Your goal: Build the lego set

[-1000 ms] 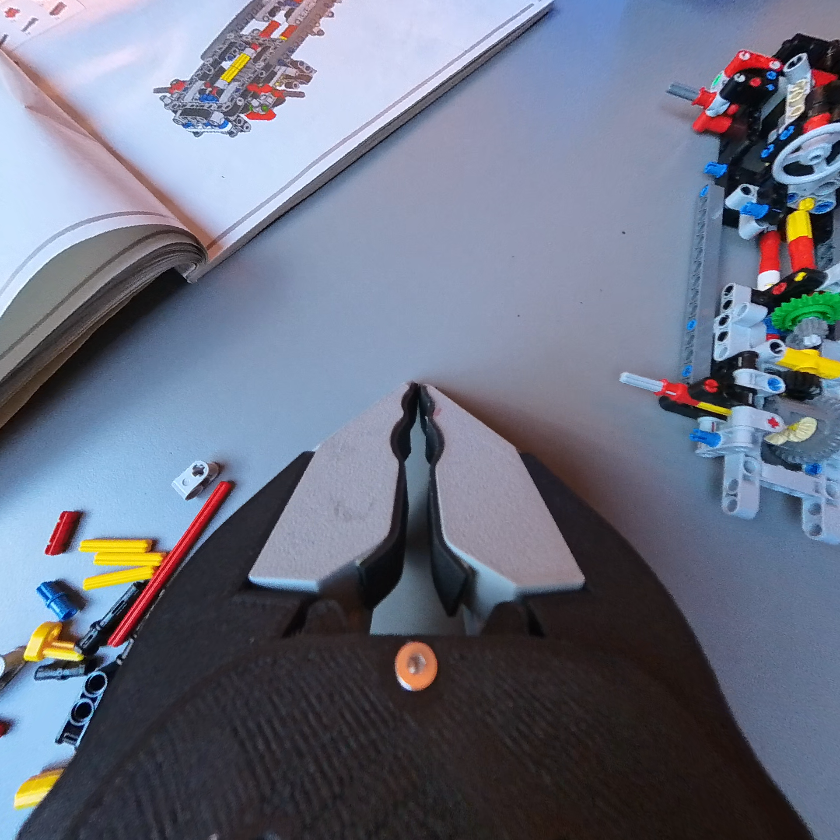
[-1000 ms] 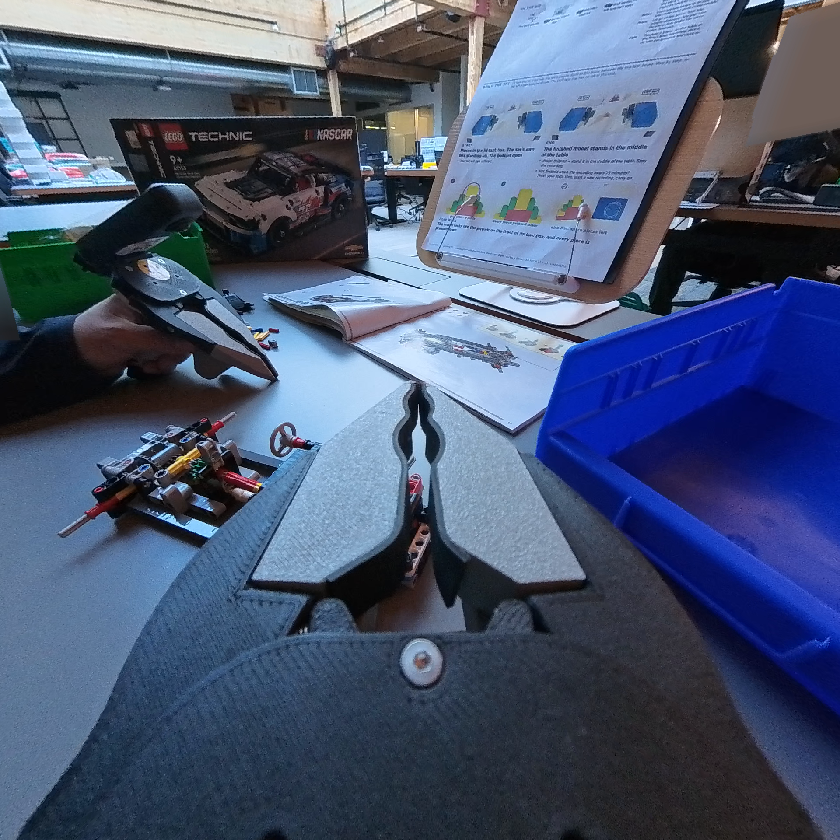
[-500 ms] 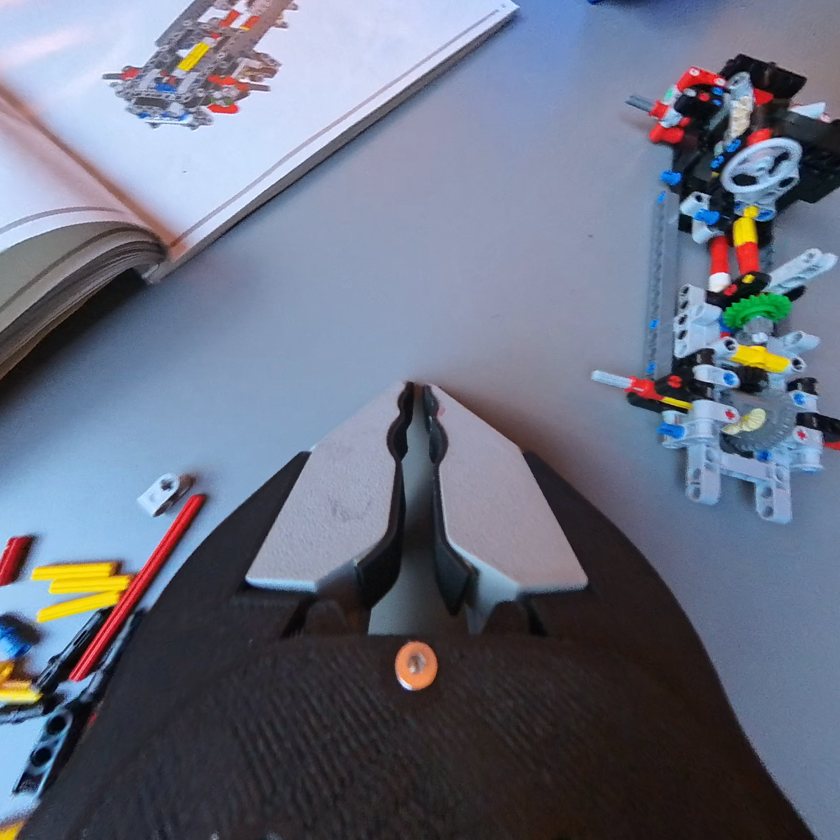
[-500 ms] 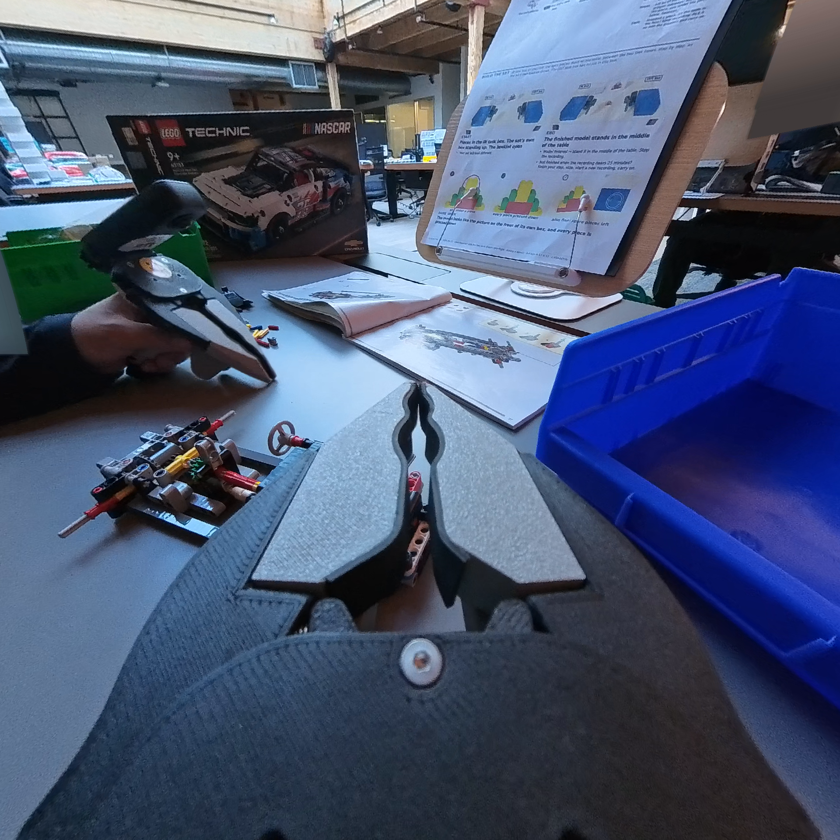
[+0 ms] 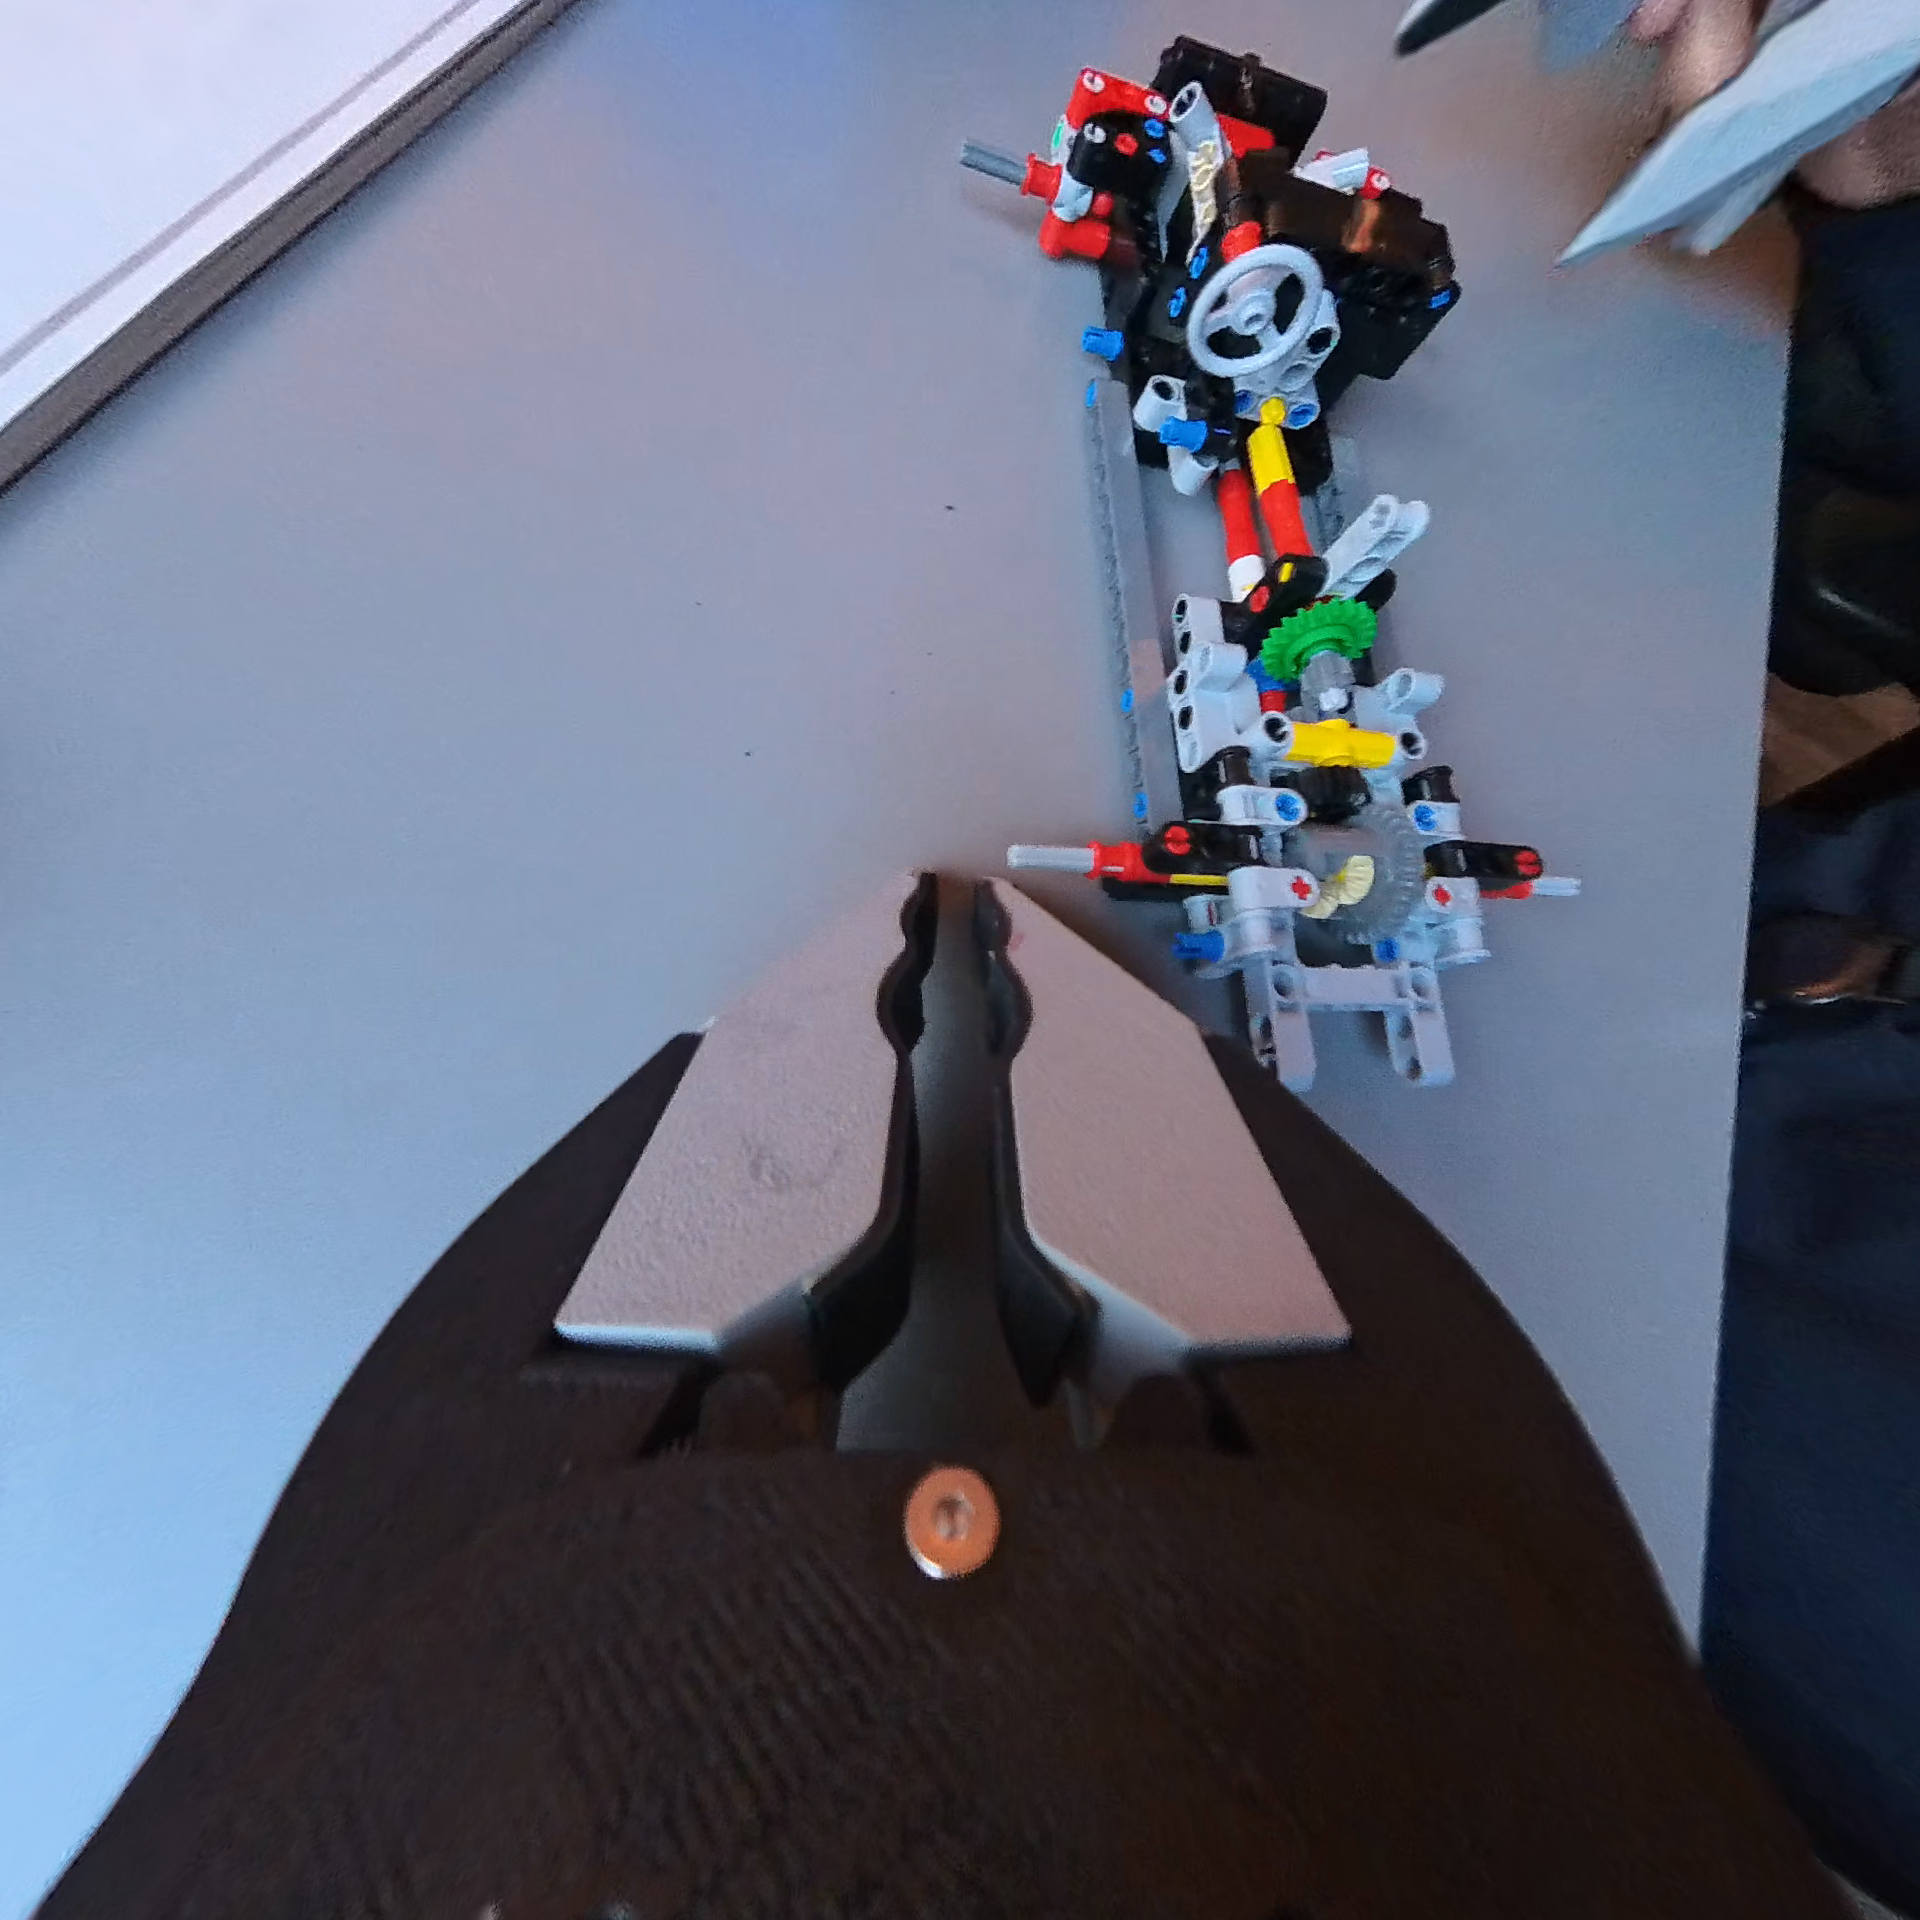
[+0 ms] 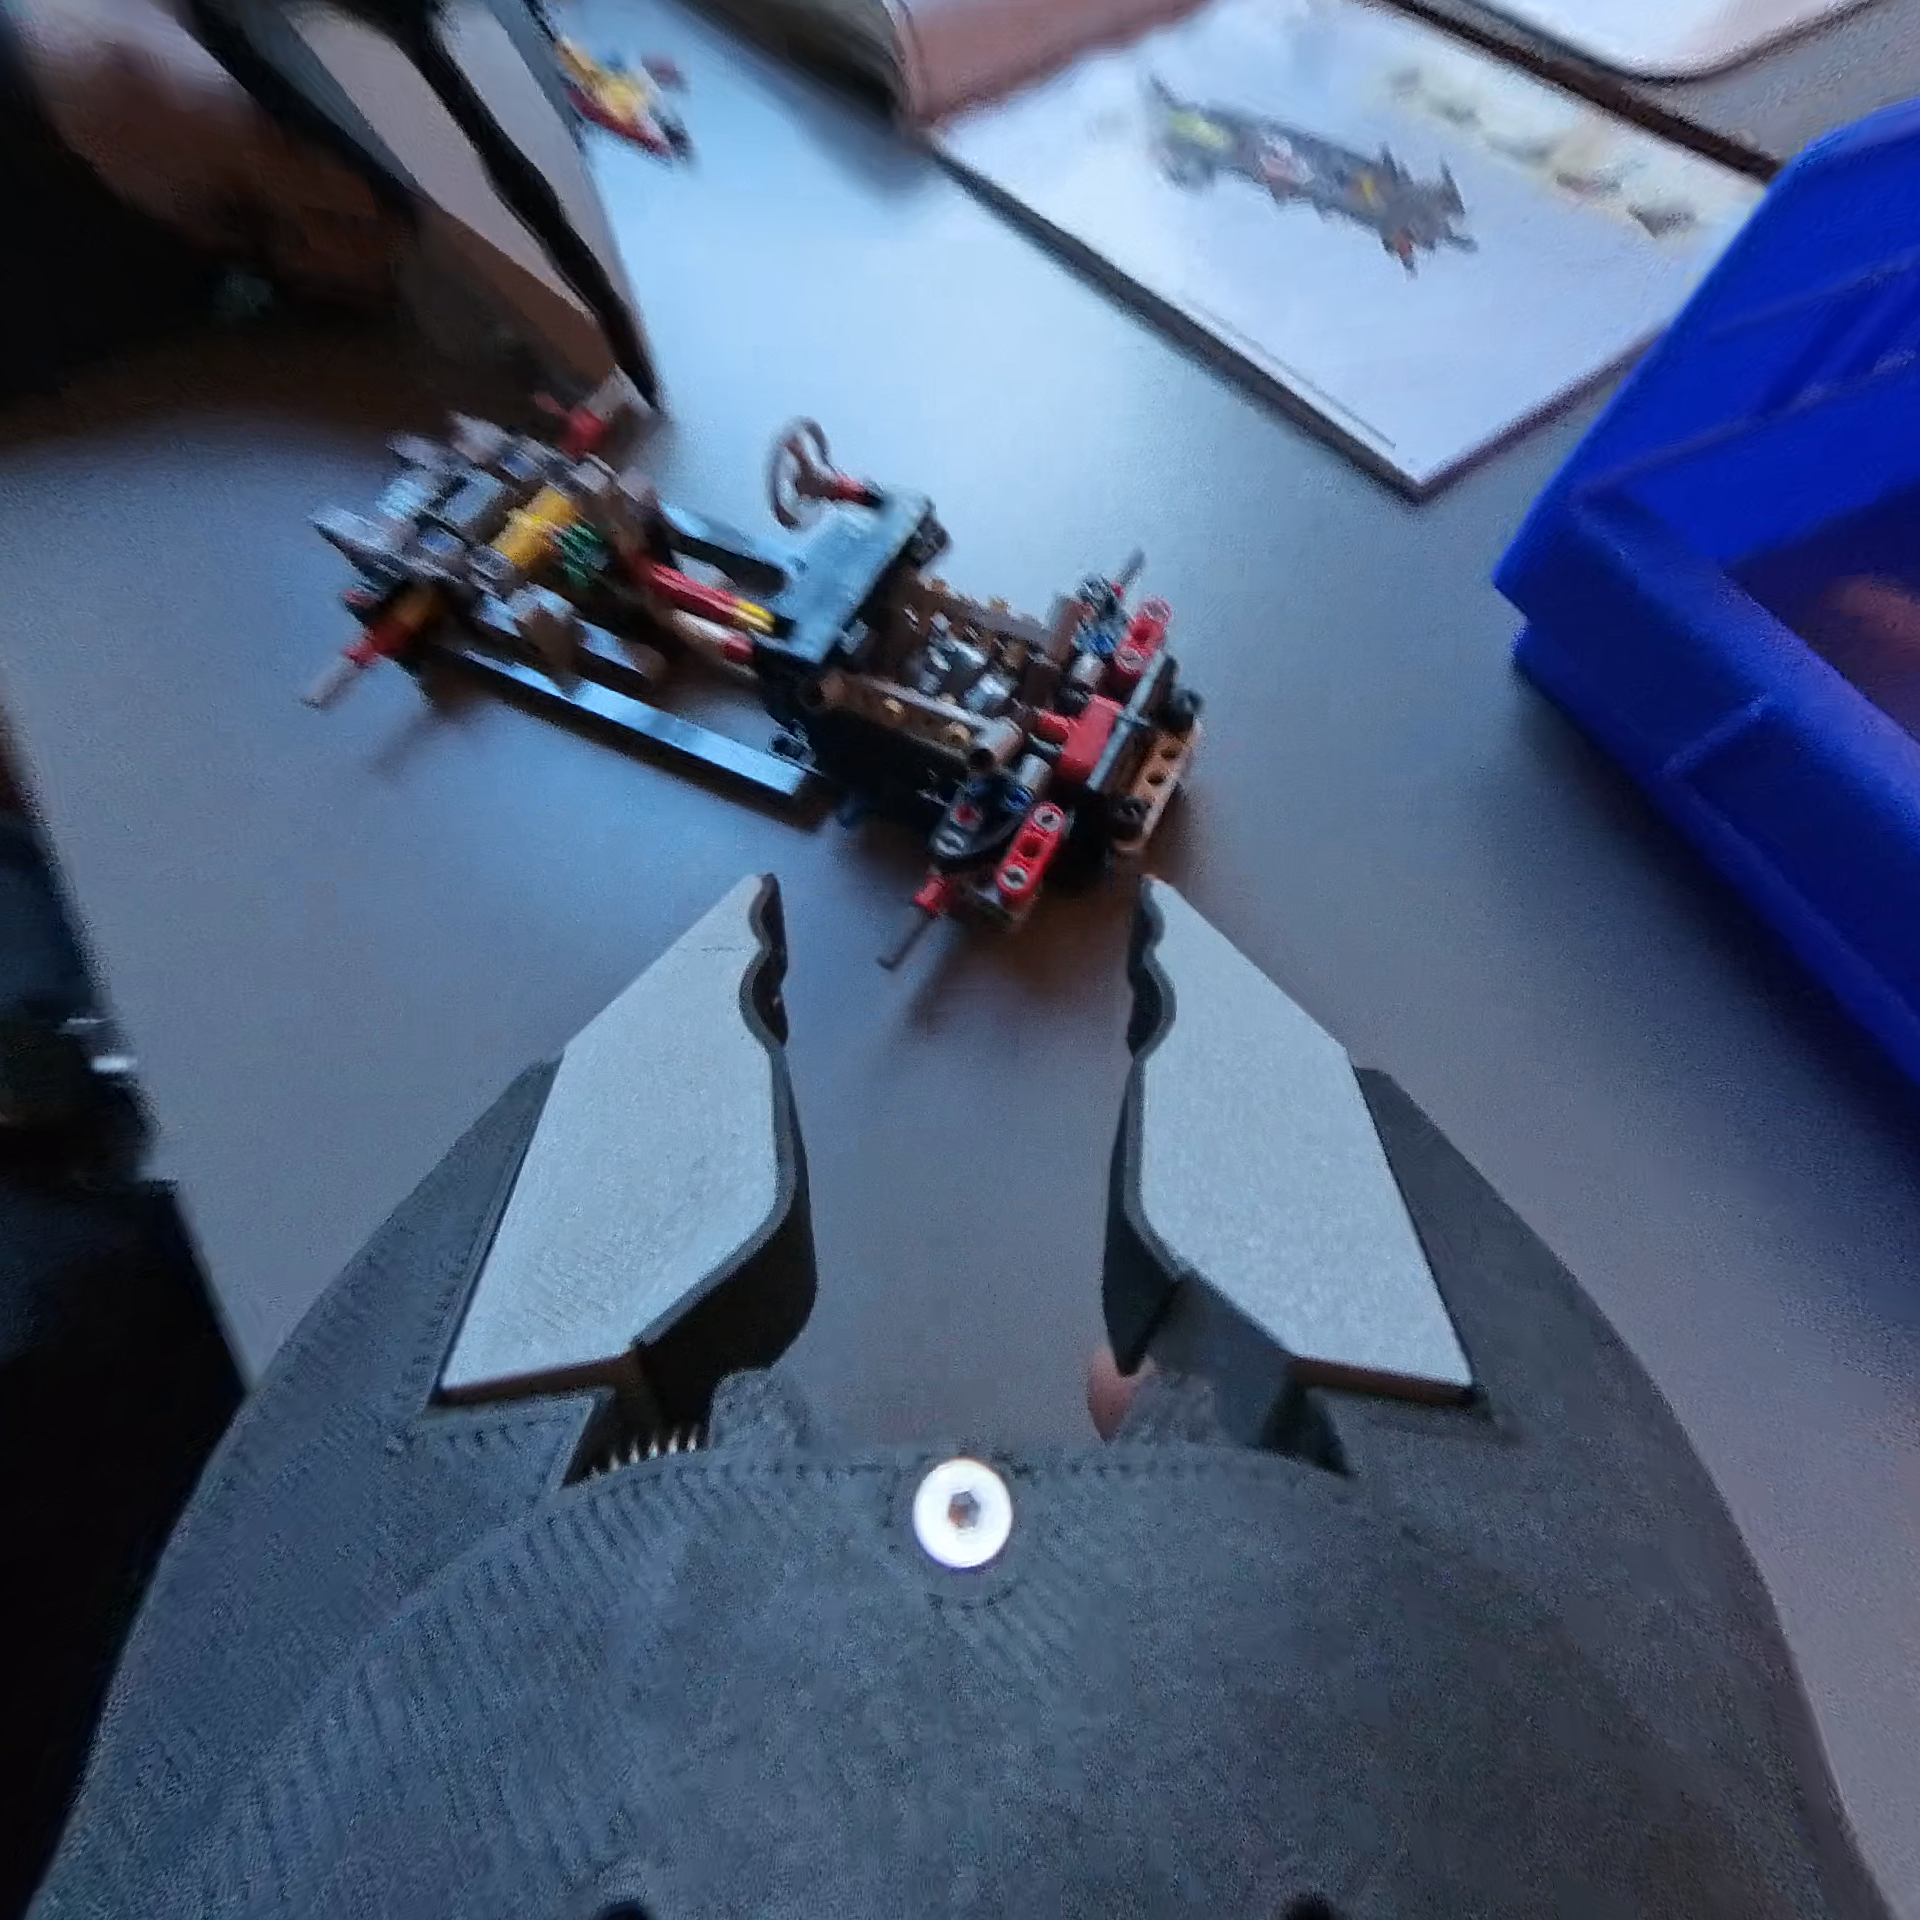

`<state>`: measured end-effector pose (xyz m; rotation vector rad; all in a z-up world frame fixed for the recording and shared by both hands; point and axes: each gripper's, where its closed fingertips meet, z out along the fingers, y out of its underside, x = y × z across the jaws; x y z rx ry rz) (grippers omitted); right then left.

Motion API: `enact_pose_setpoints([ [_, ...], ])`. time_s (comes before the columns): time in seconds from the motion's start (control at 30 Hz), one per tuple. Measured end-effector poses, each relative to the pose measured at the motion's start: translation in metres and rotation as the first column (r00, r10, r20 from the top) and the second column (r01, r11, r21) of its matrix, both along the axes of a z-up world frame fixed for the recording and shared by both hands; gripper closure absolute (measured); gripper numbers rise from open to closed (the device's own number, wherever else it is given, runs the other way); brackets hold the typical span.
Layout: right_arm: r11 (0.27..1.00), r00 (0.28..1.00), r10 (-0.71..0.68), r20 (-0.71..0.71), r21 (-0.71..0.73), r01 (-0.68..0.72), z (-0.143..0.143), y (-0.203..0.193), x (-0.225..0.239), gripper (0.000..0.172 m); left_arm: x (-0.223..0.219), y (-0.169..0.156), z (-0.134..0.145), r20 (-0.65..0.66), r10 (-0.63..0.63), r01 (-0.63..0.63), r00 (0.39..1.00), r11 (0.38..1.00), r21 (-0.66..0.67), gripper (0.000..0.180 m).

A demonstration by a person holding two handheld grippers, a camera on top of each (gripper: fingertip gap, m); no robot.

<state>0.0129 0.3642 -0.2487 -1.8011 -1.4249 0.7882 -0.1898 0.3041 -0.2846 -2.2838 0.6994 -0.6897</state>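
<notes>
The right gripper (image 6: 956,894), pressed together a moment ago with a small red-and-tan piece showing between its fingers, now stands spread wide with nothing between the pads. It is tipped down over the brick-built chassis model (image 6: 831,644), whose red-studded near end lies just beyond the fingertips, roughly in line with the gap but touching neither finger. The left gripper (image 5: 954,883) has changed less: its jaws are parted by a thin slit, through which only the grey table (image 5: 520,623) shows, and it pinches nothing. It now points just beside the model's gear end, near the grey axle that sticks out sideways there, and the loose yellow and red parts have dropped out of its view. The model (image 5: 1268,582) itself lies flat on the table, held by neither gripper. On the far side of the model lies the open booklet (image 6: 1351,260); to the right of the model stands the blue bin (image 6: 1714,623), well apart from it.
</notes>
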Motion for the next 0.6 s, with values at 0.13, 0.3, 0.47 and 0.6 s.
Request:
enact_pose_setpoints([
  [0.13,0.997,0.978,-0.065,0.196,0.064,0.053,-0.026,0.016,0.000,0.114,0.002,-0.003,0.001,0.030,-0.015,0.016,0.999,1.000,-0.017,0.170],
  [0.3,0.996,0.967,0.003,0.255,0.085,-0.025,-0.031,0.029,-0.025,0.124,0.025,-0.023,0.001,0.014,-0.144,0.144,0.990,0.990,-0.009,0.173],
  [0.47,0.986,0.956,0.010,0.294,0.159,-0.059,-0.026,0.049,-0.051,0.109,0.044,-0.041,0.001,0.013,-0.258,0.258,0.966,0.966,-0.007,0.173],
  [0.6,0.986,0.963,0.058,0.262,0.138,-0.097,-0.018,0.042,-0.055,0.104,0.052,-0.057,0.002,-0.005,-0.351,0.351,0.936,0.936,0.015,0.168],
])
